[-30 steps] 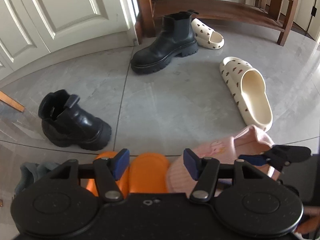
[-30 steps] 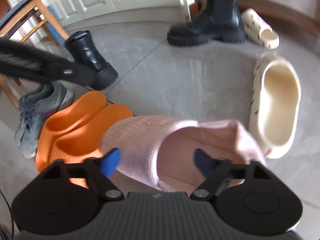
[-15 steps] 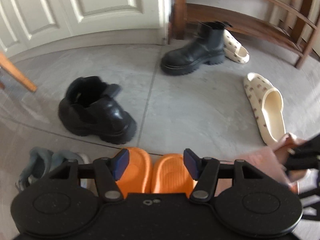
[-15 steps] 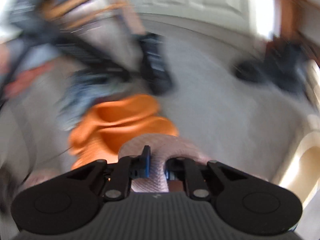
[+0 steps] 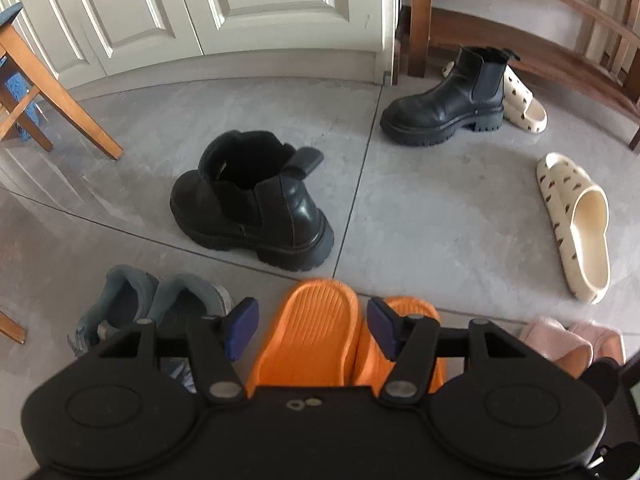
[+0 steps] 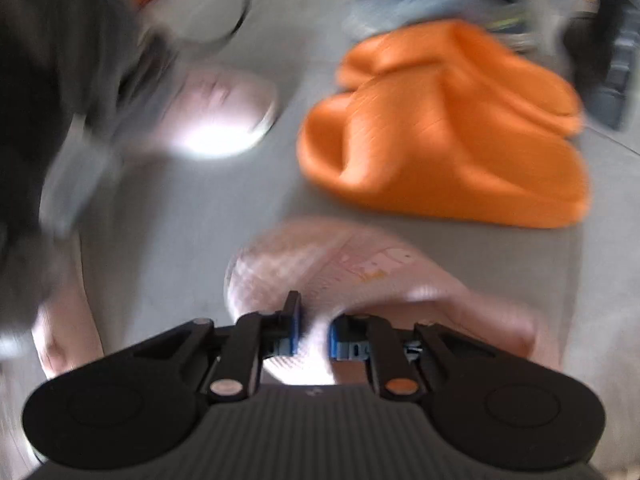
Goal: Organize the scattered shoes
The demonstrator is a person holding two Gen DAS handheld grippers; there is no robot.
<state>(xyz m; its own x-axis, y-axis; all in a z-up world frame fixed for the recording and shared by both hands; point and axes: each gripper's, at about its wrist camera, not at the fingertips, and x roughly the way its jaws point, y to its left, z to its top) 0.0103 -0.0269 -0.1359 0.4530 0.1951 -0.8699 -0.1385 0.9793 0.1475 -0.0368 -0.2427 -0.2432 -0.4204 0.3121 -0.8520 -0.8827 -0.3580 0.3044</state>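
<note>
My left gripper (image 5: pixel 311 322) is open and hangs over a pair of orange slippers (image 5: pixel 316 336), one slipper between its blue pads without contact. My right gripper (image 6: pixel 316 332) is shut on the rim of a pink knitted slipper (image 6: pixel 340 268), which sits low by the floor. A second pink slipper (image 6: pixel 224 108) lies blurred further off. The same orange slippers (image 6: pixel 440 128) lie beside the held one. In the left wrist view both pink slippers (image 5: pixel 560 340) show at the lower right. Two black boots (image 5: pixel 256 208) (image 5: pixel 448 108) and two cream slippers (image 5: pixel 576 224) (image 5: pixel 522 104) are scattered on the grey tiles.
Grey-blue sneakers (image 5: pixel 152 308) sit left of the orange pair. A wooden chair leg (image 5: pixel 60 92) stands at the left, a wooden bench (image 5: pixel 520 20) at the back right, white doors (image 5: pixel 240 8) behind. A person's dark clothing (image 6: pixel 48 80) fills the right wrist view's left side.
The right gripper's jaws closed on the pink slipper's rim, and it rolled and swung round with it. The left gripper drifted left over the orange slippers and stayed open.
</note>
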